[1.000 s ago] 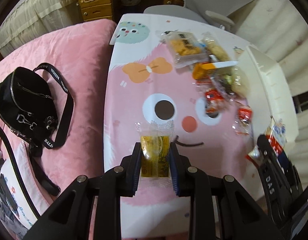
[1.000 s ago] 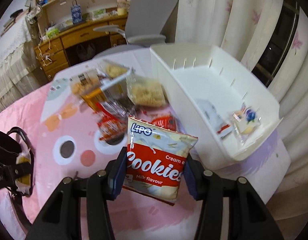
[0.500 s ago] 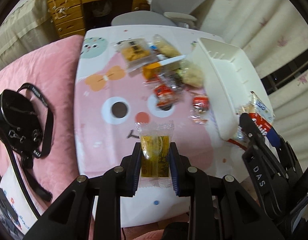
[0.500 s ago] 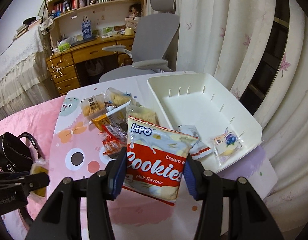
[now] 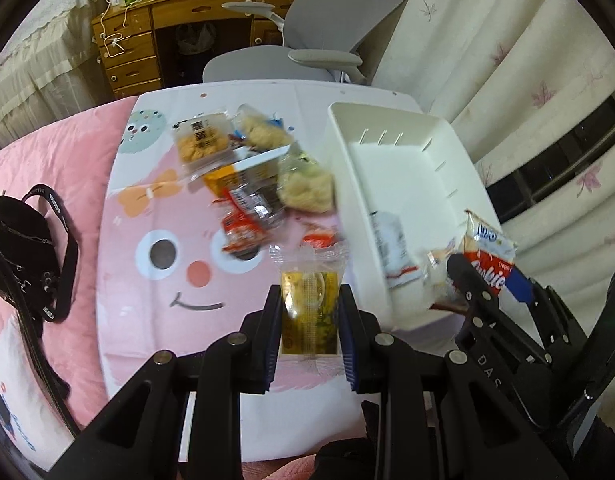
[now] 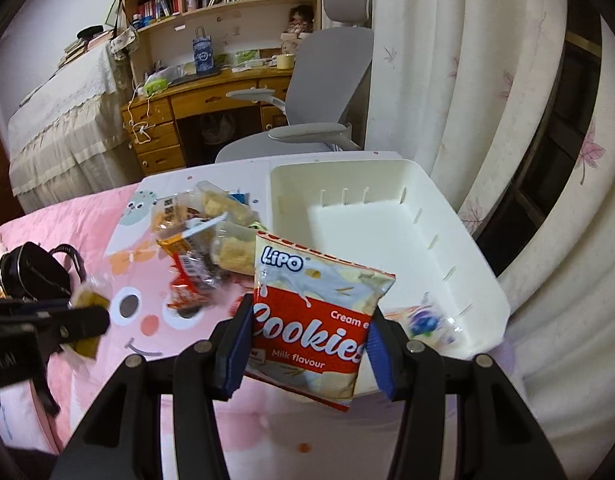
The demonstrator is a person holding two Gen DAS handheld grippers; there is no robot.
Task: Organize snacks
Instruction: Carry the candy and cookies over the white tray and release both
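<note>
A: Snack status? Yellow packet (image 5: 309,312) is pinched between the left gripper (image 5: 309,332) pads, held above the pink cartoon tabletop (image 5: 155,280), near the white bin (image 5: 403,168).

B: Confirmed. Right gripper (image 6: 310,344) is clamped on the Lipo cookies bag (image 6: 315,320), held over the bin's near corner.

A: Bin contents: two small wrapped snacks, blurred.

B: Loose snack pile (image 5: 251,176) lies left of the bin. Black bag (image 5: 19,248) on the pink bedding (image 5: 59,152).

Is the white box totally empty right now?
No, the white box already has a small white snack packet lying near its front end.
</note>
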